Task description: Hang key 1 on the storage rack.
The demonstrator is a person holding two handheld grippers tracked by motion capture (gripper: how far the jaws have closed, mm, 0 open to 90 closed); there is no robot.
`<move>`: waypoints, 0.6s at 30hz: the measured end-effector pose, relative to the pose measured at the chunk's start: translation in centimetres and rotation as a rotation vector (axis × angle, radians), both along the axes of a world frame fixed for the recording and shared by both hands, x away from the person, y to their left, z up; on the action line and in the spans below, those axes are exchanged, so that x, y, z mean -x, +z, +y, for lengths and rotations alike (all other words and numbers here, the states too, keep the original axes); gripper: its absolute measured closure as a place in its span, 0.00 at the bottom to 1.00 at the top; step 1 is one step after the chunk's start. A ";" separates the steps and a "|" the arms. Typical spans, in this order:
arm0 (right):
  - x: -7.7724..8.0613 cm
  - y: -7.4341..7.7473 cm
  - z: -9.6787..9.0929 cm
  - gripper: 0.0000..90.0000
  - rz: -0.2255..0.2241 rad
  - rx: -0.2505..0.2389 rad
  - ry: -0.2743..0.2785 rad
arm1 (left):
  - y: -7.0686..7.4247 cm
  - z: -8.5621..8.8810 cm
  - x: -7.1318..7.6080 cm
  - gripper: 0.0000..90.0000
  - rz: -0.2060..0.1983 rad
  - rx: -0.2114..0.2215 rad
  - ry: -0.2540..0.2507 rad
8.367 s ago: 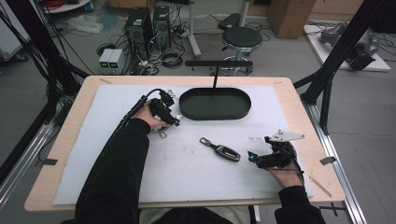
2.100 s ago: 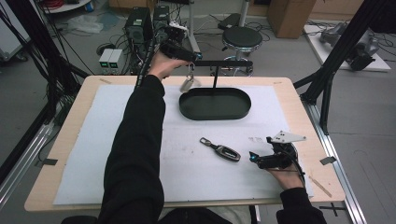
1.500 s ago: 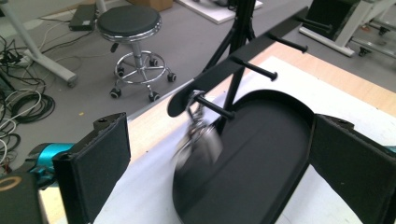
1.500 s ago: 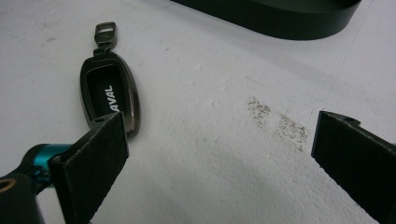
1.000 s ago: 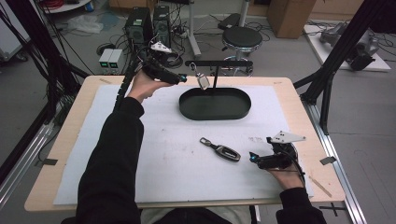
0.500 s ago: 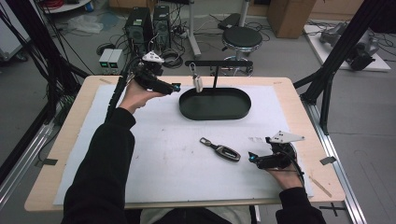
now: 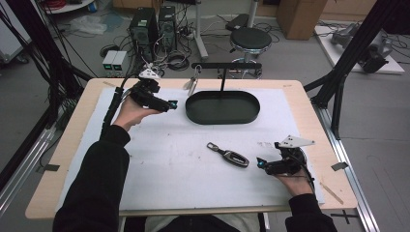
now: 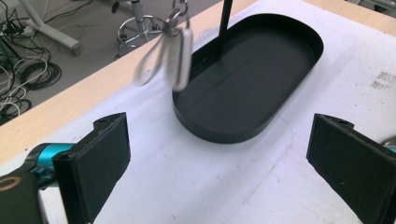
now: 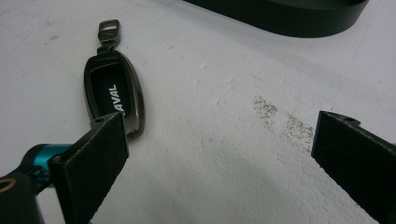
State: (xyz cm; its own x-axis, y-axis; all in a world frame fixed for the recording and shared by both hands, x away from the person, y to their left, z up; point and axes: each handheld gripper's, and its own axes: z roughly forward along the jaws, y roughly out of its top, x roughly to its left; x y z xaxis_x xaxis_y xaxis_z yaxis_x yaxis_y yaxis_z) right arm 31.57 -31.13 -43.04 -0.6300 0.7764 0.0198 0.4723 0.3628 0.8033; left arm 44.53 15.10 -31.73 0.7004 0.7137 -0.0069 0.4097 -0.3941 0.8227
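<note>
Pulled back from the hanging metal keyring (image 7: pixel 192 83), the left hand-held gripper (image 7: pixel 170 104) now hovers with jaws spread wide and empty above the white-covered counter (image 7: pixel 159 159). Nearest the person, the right hand-held gripper (image 7: pixel 259 164) rests on the counter, its jaws also apart, just beside the dark oval car key fob (image 7: pixel 228 155). Farther off sits the black oval metal tray (image 7: pixel 222 107), whose upright post carries a black crossbar (image 7: pixel 226 65); the keyring hangs from its left end.
</note>
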 end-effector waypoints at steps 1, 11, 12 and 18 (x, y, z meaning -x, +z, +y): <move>0.0 0.0 0.0 0.04 0.000 0.000 0.000 | -0.1 0.1 0.1 0.07 0.001 -0.005 -0.004; 0.0 -0.1 0.1 0.04 0.002 0.003 0.003 | -1.0 1.6 1.5 0.07 0.011 -0.009 -0.011; 0.0 -0.1 0.1 0.04 0.002 0.003 0.003 | -1.0 1.6 1.6 0.07 0.012 -0.007 -0.009; 0.0 -0.1 0.1 0.04 0.011 0.005 -0.002 | -1.7 2.5 2.4 0.07 0.016 -0.021 -0.006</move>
